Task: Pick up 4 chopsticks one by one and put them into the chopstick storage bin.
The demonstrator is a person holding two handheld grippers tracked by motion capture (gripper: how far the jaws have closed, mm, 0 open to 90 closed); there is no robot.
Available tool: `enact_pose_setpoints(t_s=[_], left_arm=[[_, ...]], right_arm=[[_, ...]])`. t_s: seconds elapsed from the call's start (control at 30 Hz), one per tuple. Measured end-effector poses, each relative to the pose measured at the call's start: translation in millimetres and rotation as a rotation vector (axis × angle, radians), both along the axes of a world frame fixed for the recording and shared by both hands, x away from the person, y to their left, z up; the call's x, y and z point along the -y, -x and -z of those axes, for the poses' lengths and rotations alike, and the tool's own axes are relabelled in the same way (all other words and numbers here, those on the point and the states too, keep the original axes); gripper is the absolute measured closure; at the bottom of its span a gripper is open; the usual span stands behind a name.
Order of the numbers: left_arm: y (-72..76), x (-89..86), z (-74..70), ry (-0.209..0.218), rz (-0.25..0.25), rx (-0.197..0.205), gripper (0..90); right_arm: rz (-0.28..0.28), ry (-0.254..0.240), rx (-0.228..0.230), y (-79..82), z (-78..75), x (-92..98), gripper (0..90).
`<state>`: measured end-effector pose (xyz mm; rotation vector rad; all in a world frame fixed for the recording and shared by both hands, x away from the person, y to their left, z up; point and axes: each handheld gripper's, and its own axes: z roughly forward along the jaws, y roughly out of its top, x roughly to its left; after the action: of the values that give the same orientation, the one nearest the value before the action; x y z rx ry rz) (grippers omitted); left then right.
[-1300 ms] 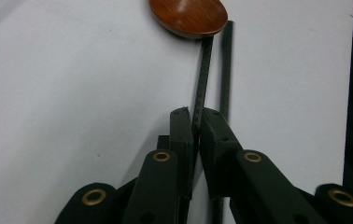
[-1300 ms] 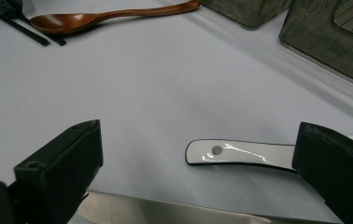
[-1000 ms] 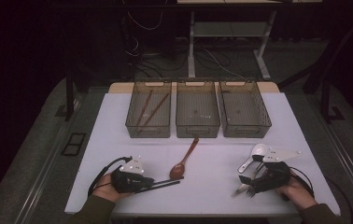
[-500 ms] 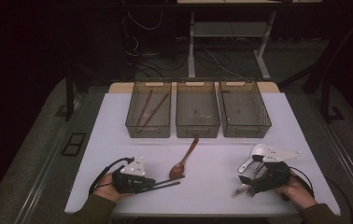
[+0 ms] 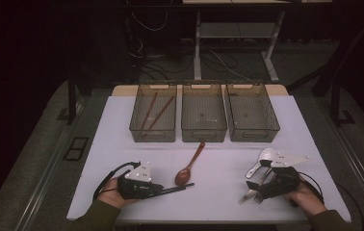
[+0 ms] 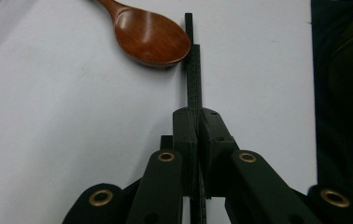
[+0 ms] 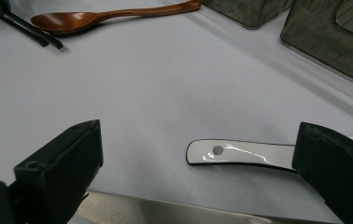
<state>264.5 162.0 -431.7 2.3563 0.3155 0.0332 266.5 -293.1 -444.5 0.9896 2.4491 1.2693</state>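
My left gripper [image 5: 158,188] lies low on the white table [image 5: 122,144] at the front left, shut on a pair of black chopsticks [image 5: 177,187] that point right. In the left gripper view the jaws [image 6: 197,116] pinch the black chopsticks [image 6: 193,70], whose tips reach just past the bowl of a brown wooden spoon [image 6: 151,37]. The wooden spoon [image 5: 189,168] lies in the table's middle. My right gripper [image 5: 256,187] rests at the front right, open. Its wide jaws [image 7: 198,144] frame the handle of a white spoon [image 7: 240,154] without touching it. A metal utensil [image 7: 165,212] lies under them.
Three smoky plastic bins stand in a row at the back: the left bin [image 5: 153,136] holds brown chopsticks [image 5: 153,113], beside it the middle bin [image 5: 204,137] and the right bin [image 5: 253,137]. The table's front edge runs just below both hands.
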Motion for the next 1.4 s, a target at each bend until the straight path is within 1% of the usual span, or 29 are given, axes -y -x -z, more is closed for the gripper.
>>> enact_pose_setpoints(t_s=[0.17,0.37,0.5,0.6,0.7,0.87,0.9,1.0,1.03,1.27,1.4], left_arm=[[-0.8,1.9,-5.1,0.037,0.006,-0.005,85.2],[-2.5,5.6,-7.4,0.046,-0.01,-0.022,85.2],[-5.2,8.1,-10.2,0.062,-0.022,-0.027,85.2],[-7.0,9.0,-11.9,0.063,-0.035,-0.033,85.2],[-9.4,9.6,-14.3,0.071,-0.062,-0.037,85.2],[-14.4,8.9,-18.2,0.1,-0.093,-0.042,85.2],[-15.3,8.9,-18.7,0.111,-0.101,-0.044,85.2],[-18.8,7.9,-21.4,0.108,-0.114,-0.043,85.2],[-19.8,8.3,-22.3,0.11,-0.129,-0.044,85.2],[-25.6,10.9,-28.8,0.101,-0.183,-0.057,85.2],[-29.2,12.0,-32.4,0.093,-0.221,-0.053,85.2]], right_arm=[[0.001,0.001,0.0,-0.2,0.2,-0.1,1.8],[0.001,0.001,-0.001,-0.2,0.3,-0.3,1.8],[0.002,0.001,0.0,-0.5,0.5,-0.2,1.8],[0.002,0.002,0.0,-0.4,0.5,-0.2,1.8],[0.002,0.003,0.0,-0.5,0.6,-0.3,1.8],[0.001,0.005,0.001,-0.4,0.7,-0.6,1.8],[0.001,0.006,0.0,-0.4,0.7,-0.6,1.8],[0.004,0.006,-0.003,-0.4,0.8,-0.8,1.8],[0.004,0.006,-0.004,-0.5,0.9,-0.8,1.8],[0.005,0.006,-0.005,-0.8,1.0,-0.7,1.8],[0.004,0.005,-0.004,-0.9,1.1,-0.6,1.8]])
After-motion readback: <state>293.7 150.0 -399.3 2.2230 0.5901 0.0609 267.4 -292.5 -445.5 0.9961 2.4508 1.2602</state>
